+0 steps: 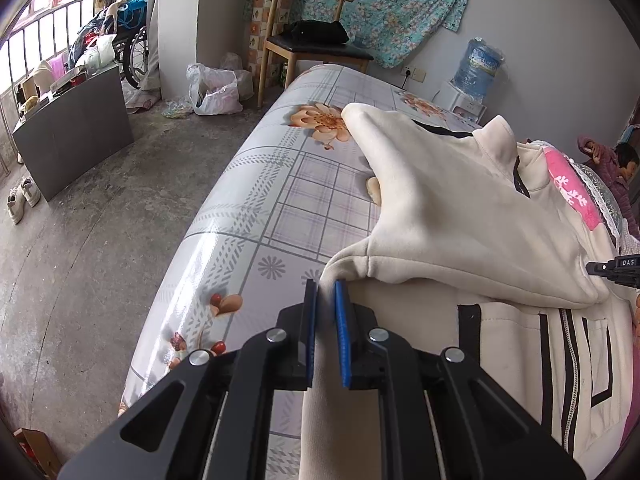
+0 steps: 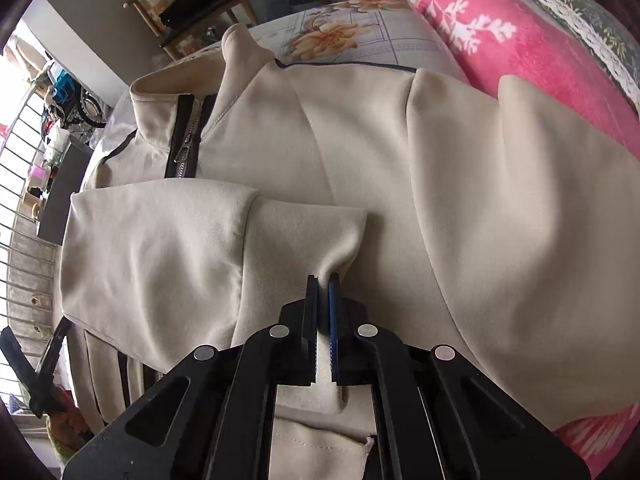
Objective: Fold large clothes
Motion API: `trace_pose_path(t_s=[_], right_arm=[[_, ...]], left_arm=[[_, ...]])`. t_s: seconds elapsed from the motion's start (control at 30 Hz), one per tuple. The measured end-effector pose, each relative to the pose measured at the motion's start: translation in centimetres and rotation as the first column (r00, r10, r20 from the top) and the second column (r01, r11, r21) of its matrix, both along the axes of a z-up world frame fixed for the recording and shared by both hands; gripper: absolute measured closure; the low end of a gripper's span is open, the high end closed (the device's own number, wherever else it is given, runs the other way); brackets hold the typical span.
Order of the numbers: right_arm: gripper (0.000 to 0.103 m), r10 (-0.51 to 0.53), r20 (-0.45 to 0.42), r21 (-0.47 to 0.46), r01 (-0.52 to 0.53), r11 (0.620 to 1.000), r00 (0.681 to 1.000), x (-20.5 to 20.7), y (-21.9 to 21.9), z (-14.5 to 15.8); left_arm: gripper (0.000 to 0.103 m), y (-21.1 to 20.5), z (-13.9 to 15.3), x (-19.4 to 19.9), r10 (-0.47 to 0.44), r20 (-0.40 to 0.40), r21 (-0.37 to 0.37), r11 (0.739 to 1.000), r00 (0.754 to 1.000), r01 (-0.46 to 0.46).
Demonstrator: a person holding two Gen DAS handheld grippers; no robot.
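Note:
A cream zip-up jacket (image 1: 452,200) with black trim lies on a bed covered by a floral checked sheet (image 1: 288,184). Its sleeve is folded across the body. My left gripper (image 1: 326,286) is shut on the jacket's folded edge at the bed's near side. In the right wrist view the same jacket (image 2: 360,152) fills the frame, its collar and zipper (image 2: 188,144) at upper left. My right gripper (image 2: 323,280) is shut on the cuff end of the folded sleeve (image 2: 304,232), which bunches between the pads. The right gripper's tip (image 1: 616,268) shows at the left wrist view's right edge.
A pink patterned blanket (image 2: 520,52) lies along the bed's far side. A wooden chair (image 1: 308,40) with a black bag stands at the bed's head. A grey cabinet (image 1: 76,136), plastic bags (image 1: 216,92) and white shoes (image 1: 24,196) sit on the concrete floor. A person (image 1: 616,168) sits at far right.

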State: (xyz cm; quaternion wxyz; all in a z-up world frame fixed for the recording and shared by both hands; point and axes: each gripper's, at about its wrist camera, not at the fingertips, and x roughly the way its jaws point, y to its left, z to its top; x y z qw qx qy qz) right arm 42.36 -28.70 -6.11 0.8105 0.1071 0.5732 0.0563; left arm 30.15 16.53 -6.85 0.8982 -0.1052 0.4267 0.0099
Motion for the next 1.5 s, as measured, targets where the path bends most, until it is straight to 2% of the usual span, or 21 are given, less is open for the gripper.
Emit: trace_pose_path(t_s=[0.1,0.17,0.3,0.4,0.5,0.53,0.57,0.63,0.7,0.8,0.87,0.9,0.93,1.0,1.1,1.2,1.3,1.33,1.37,1.43,1.5], right_arm=[[0.101,0.011,0.108,-0.009,-0.010,1.000,0.994,0.1,0.2,2.6],[0.101,0.034,0.169,-0.054,-0.025,0.998,0.985,0.2,0.8,3.7],[0.097,0.083,0.152,-0.199,-0.052,0.979,0.985,1.5,1.3,1.5],[0.083,0.061,0.133,-0.322,-0.015,0.946,0.989,1.9,0.0,-0.2],[0.075,0.022,0.191,-0.213,0.020,0.977,0.981,0.5,-1.2,1.8],[0.068,0.032,0.218,-0.179,0.008,0.984,0.975,-0.1,-1.0,2.8],[0.060,0.059,0.245,-0.149,-0.023,0.989,0.968,-0.8,-0.6,3.7],[0.051,0.132,0.283,-0.122,-0.101,0.987,0.950,-2.1,0.9,4.9],[0.046,0.207,0.292,-0.096,-0.187,0.978,0.934,-2.7,2.4,5.0],[0.044,0.266,0.259,-0.082,-0.253,0.964,0.929,-2.7,4.2,3.1],[0.044,0.271,0.188,-0.124,-0.251,0.960,0.944,-1.9,4.5,0.6],[0.044,0.270,0.152,-0.159,-0.246,0.956,0.951,-1.9,4.6,-0.6],[0.044,0.285,0.182,-0.187,-0.251,0.950,0.941,-2.2,4.8,-0.7],[0.044,0.286,0.161,-0.227,-0.247,0.942,0.945,-2.6,5.1,-0.5],[0.044,0.284,0.205,-0.198,-0.245,0.949,0.937,-2.5,5.6,0.9],[0.044,0.284,0.236,-0.194,-0.242,0.951,0.929,-1.7,6.2,1.4],[0.044,0.301,0.198,-0.215,-0.258,0.942,0.933,-0.8,6.6,-0.1],[0.043,0.307,0.172,-0.247,-0.261,0.933,0.936,-0.8,6.6,-0.9],[0.039,0.322,0.192,-0.268,-0.266,0.926,0.927,-1.1,6.6,-0.9],[0.038,0.312,0.167,-0.293,-0.255,0.921,0.935,-1.3,6.3,-0.8],[0.038,0.278,0.151,-0.282,-0.228,0.932,0.949,-1.4,5.8,-0.2]], left_arm=[[0.093,0.1,0.0,0.1,0.000,0.000,0.003,1.000,1.000,0.000],[0.093,0.0,0.0,0.1,0.001,-0.001,0.012,1.000,1.000,-0.001],[0.093,-0.2,0.0,0.2,0.000,-0.004,0.024,1.000,1.000,0.000],[0.092,-0.1,0.1,0.2,-0.013,-0.009,0.018,1.000,1.000,0.013],[0.092,0.4,1.1,-0.4,-0.037,-0.013,0.002,0.999,0.999,0.037],[0.092,0.6,1.8,-1.0,-0.042,-0.004,0.003,0.999,0.999,0.042],[0.092,0.9,2.6,-1.6,-0.049,0.009,0.008,0.999,0.999,0.049],[0.092,1.3,4.3,-3.3,-0.071,0.038,0.007,0.998,0.997,0.070],[0.092,1.5,5.6,-4.6,-0.090,0.051,0.015,0.996,0.995,0.089],[0.091,0.8,6.9,-4.9,-0.136,0.045,-0.026,0.990,0.990,0.137],[0.087,-0.3,7.5,-4.0,-0.176,0.036,-0.066,0.982,0.984,0.178],[0.081,-1.0,7.6,-3.2,-0.196,0.035,-0.087,0.976,0.980,0.198],[0.077,-1.8,7.7,-2.4,-0.214,0.034,-0.102,0.971,0.976,0.216],[0.068,-3.5,8.0,-0.4,-0.247,0.033,-0.101,0.963,0.968,0.249],[0.059,-6.0,7.4,3.9,-0.296,0.036,-0.108,0.948,0.954,0.298],[0.058,-7.5,4.8,9.1,-0.290,-0.027,-0.095,0.953,0.957,0.286],[0.058,-6.9,0.9,12.5,-0.233,-0.127,-0.093,0.971,0.964,0.222],[0.058,-6.2,1.1,12.4,-0.229,-0.084,-0.124,0.968,0.970,0.218],[0.058,-5.9,1.3,12.5,-0.228,-0.088,-0.142,0.966,0.970,0.215],[0.058,-5.1,1.7,12.5,-0.217,-0.094,-0.172,0.965,0.972,0.199],[0.058,-5.0,2.6,12.0,-0.192,-0.087,-0.123,0.976,0.978,0.181]])
